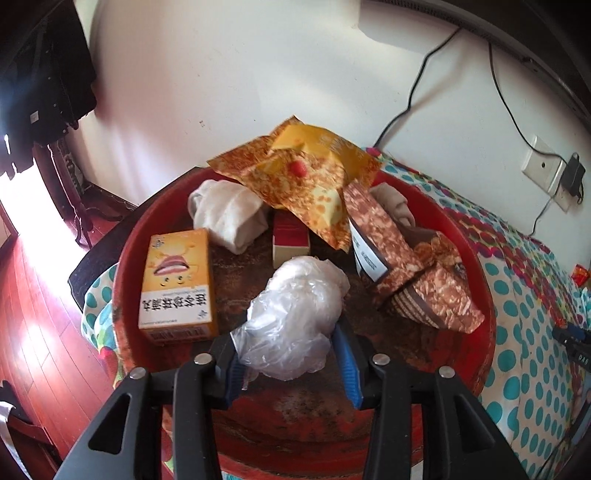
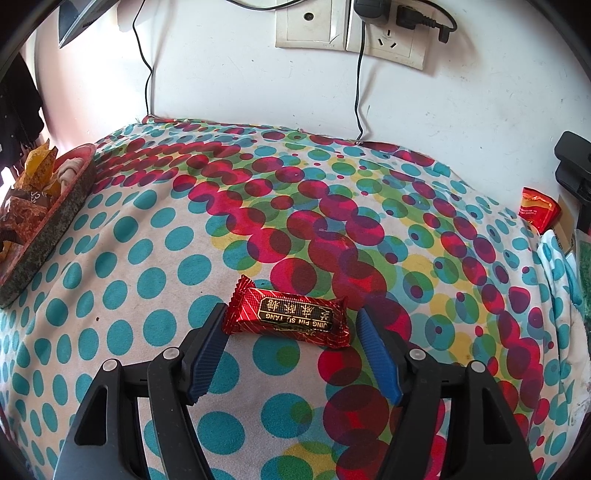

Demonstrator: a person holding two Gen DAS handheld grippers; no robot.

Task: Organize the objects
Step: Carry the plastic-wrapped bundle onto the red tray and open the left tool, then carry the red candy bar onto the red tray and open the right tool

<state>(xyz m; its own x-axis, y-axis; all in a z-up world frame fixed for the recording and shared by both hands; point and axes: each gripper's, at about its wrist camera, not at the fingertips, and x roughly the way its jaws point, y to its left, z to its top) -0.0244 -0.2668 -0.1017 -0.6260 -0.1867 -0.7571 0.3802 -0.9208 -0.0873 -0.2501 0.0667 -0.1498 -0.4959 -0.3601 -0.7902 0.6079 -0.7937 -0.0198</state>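
Observation:
A round red tray (image 1: 480,306) holds an orange box (image 1: 177,284), a rolled white cloth (image 1: 227,214), a small red-and-cream box (image 1: 290,240), crumpled snack wrappers (image 1: 306,177) and a brown torn box (image 1: 399,258). My left gripper (image 1: 286,345) stands over the tray with a crumpled clear plastic bag (image 1: 295,314) between its blue fingers, jaws wide around it. In the right wrist view a red candy bar (image 2: 286,317) lies on the dotted cloth (image 2: 147,240). My right gripper (image 2: 290,321) is open with the candy between its fingertips, apart from them.
The tray (image 2: 55,218) shows at the far left of the right wrist view. A red packet (image 2: 537,210) and a black clamp (image 2: 574,166) stand at the right edge. Wall sockets (image 2: 351,26) with cables hang on the wall behind.

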